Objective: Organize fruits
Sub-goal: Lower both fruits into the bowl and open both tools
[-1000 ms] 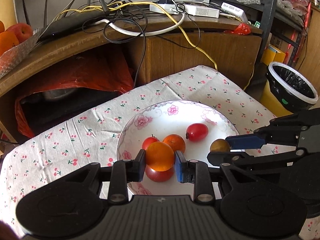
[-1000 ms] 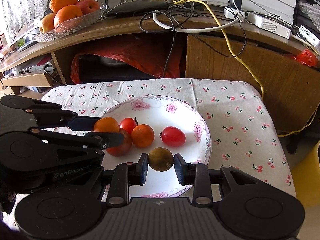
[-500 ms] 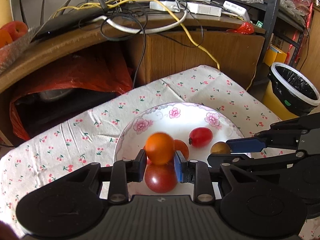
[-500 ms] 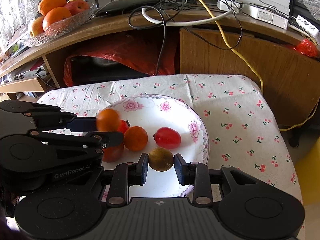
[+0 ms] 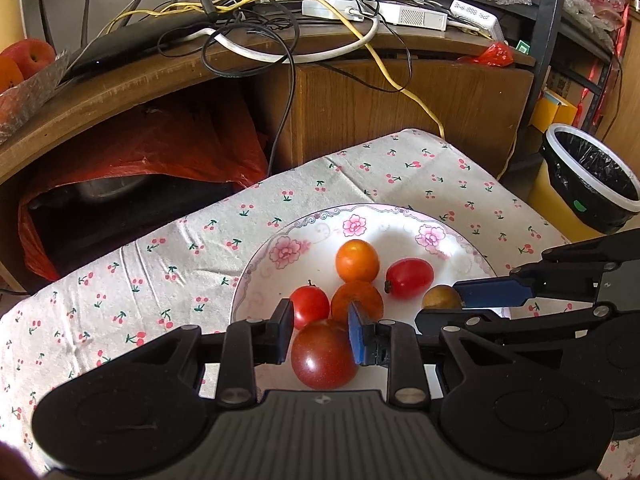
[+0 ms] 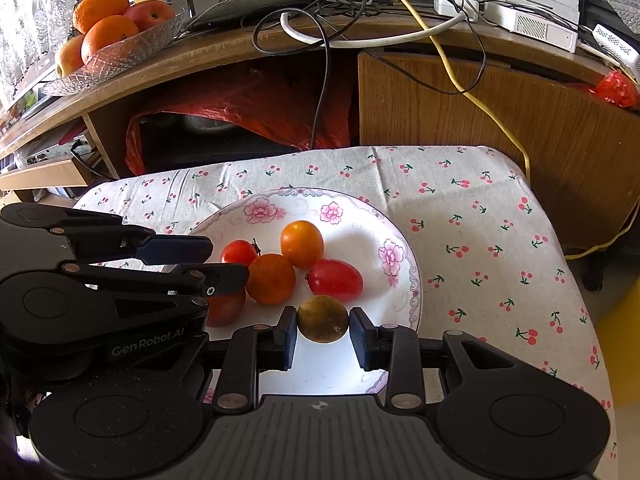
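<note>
A white flowered plate point(image 5: 256, 264) point(image 6: 414, 280) sits on the cherry-print cloth. It holds a small orange fruit point(image 5: 357, 261) point(image 6: 301, 243), a second orange fruit point(image 5: 362, 298) point(image 6: 270, 279), a small round tomato point(image 5: 310, 306), an oblong red tomato point(image 5: 409, 278) point(image 6: 335, 280) and a big dark tomato point(image 5: 324, 360). My left gripper point(image 5: 320, 332) is open and holds nothing, with the big tomato lying just under its fingers. At the plate's near rim, my right gripper point(image 6: 323, 338) is shut on a brown round fruit point(image 6: 323, 319) point(image 5: 440, 298).
A wooden desk behind the table carries tangled cables point(image 5: 280, 36) and a glass bowl of oranges and apples point(image 6: 116, 44). A red bag point(image 6: 256, 108) fills the space under it. A lined bin point(image 5: 592, 184) stands at the right. Bare cloth point(image 6: 500, 248) lies right of the plate.
My left gripper has let go of the small orange fruit, which now rests further back on the plate. The right gripper still grips the brown fruit and has hardly moved.
</note>
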`<state>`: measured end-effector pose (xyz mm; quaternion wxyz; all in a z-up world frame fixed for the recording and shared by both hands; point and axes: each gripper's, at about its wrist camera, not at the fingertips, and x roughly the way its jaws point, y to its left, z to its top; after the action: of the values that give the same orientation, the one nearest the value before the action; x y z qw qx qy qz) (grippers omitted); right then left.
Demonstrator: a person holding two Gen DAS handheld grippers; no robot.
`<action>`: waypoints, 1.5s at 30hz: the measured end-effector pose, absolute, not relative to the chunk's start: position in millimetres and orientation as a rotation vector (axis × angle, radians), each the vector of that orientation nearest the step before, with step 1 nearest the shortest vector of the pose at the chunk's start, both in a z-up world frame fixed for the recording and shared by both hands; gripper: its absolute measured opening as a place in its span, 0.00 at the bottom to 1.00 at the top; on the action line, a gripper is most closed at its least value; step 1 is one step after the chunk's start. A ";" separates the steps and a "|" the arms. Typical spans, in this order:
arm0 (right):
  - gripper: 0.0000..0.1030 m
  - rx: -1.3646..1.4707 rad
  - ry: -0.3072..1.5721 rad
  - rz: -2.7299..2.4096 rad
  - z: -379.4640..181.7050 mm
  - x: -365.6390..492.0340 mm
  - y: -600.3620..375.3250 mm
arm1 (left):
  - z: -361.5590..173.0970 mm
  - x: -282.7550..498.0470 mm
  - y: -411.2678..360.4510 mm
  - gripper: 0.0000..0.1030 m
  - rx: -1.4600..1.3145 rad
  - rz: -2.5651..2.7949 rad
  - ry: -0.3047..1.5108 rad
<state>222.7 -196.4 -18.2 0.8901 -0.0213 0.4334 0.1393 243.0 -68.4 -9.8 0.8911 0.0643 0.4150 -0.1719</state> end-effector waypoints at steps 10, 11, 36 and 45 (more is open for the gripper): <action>0.27 -0.061 0.898 0.287 -18.2 222.6 -194.1 | -9.0 241.9 -69.4 0.36 0.160 -0.350 0.850; 0.28 -0.061 0.896 0.285 -18.1 222.2 -194.2 | -8.9 241.9 -69.3 0.36 0.161 -0.349 0.849; 0.33 -0.082 0.855 0.310 -3.8 202.3 -191.8 | 8.7 217.3 -61.9 0.37 0.166 -0.337 0.818; 0.33 -0.103 0.850 0.345 1.1 189.4 -184.1 | 14.3 201.4 -55.2 0.37 0.177 -0.331 0.817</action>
<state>189.4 -184.0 1.1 0.8954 -0.0495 0.4100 0.1664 201.4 -55.2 14.3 0.9007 0.0857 0.3948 -0.1599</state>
